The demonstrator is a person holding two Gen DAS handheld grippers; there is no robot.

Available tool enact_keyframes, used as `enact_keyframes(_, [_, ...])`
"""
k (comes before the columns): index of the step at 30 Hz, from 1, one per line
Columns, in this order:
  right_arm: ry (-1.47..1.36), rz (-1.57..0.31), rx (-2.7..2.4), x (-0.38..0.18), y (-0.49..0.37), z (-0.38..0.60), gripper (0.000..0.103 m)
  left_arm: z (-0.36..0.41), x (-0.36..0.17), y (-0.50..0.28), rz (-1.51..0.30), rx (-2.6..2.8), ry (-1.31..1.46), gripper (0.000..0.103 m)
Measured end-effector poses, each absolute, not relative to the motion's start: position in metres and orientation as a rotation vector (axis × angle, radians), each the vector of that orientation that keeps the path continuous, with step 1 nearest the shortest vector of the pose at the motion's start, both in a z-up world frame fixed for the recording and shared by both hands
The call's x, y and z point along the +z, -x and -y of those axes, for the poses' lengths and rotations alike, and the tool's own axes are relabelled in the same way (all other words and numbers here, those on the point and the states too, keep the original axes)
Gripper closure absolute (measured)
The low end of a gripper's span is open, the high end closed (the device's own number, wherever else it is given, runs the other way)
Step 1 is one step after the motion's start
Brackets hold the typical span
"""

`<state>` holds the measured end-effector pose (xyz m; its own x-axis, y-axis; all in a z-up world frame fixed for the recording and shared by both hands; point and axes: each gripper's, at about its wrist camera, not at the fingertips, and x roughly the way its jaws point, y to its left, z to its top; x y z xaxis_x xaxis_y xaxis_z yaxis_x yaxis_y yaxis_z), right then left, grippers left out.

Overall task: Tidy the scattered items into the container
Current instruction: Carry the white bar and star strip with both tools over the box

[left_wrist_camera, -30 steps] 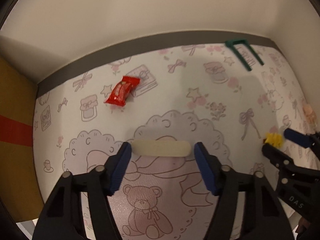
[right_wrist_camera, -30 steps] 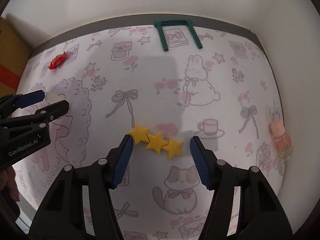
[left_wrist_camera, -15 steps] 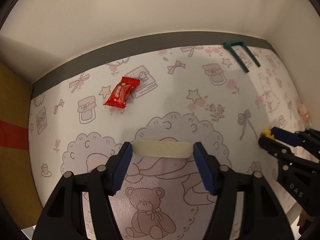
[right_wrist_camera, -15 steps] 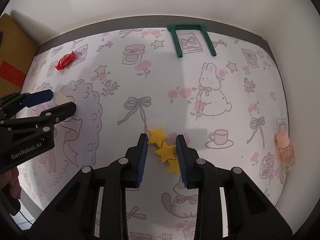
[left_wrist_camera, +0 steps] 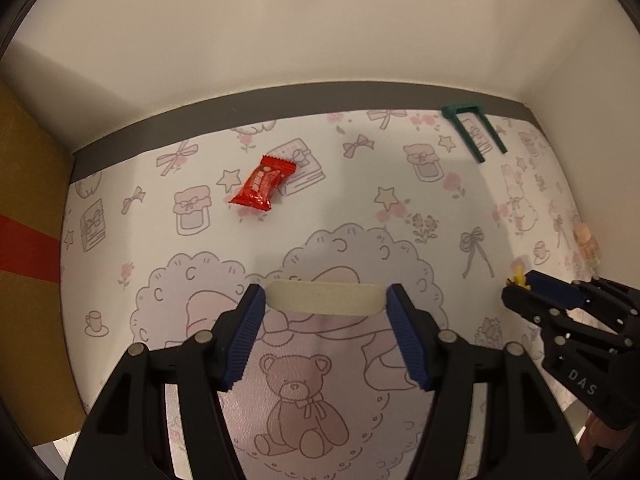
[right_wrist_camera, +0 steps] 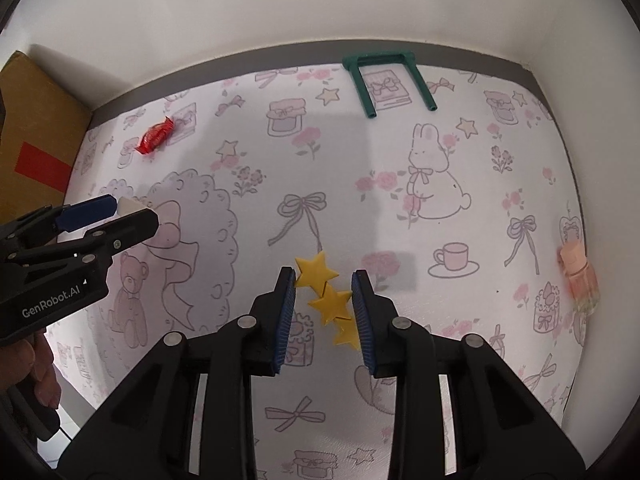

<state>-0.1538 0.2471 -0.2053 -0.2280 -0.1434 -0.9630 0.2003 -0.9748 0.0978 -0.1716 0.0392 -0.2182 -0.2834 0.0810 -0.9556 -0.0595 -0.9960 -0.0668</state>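
Plain cream wall (left_wrist_camera: pixel 320 20) – grey baseboard (left_wrist_camera: pixel 280 100) – dim light.

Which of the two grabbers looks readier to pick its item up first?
The right gripper, probably. Its jaws have narrowed onto the yellow star strip. The left gripper is wide open, its pads merely flanking the ends of the cream bar.

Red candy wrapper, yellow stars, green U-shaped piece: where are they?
Red candy wrapper (left_wrist_camera: pixel 262 187), left wrist view, wrapper's middle.
Yellow stars (right_wrist_camera: pixel 329 302), right wrist view, middle star.
Green U-shaped piece (right_wrist_camera: pixel 378 58), right wrist view, crossbar.
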Motion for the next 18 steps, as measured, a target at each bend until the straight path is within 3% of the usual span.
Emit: enact_keyframes(18, [-1.679,-0.064,-2.329,-0.162,0.148,-0.219,0.073,-0.037,-0.165,0.149,0.069,2.495,1.703,0.042])
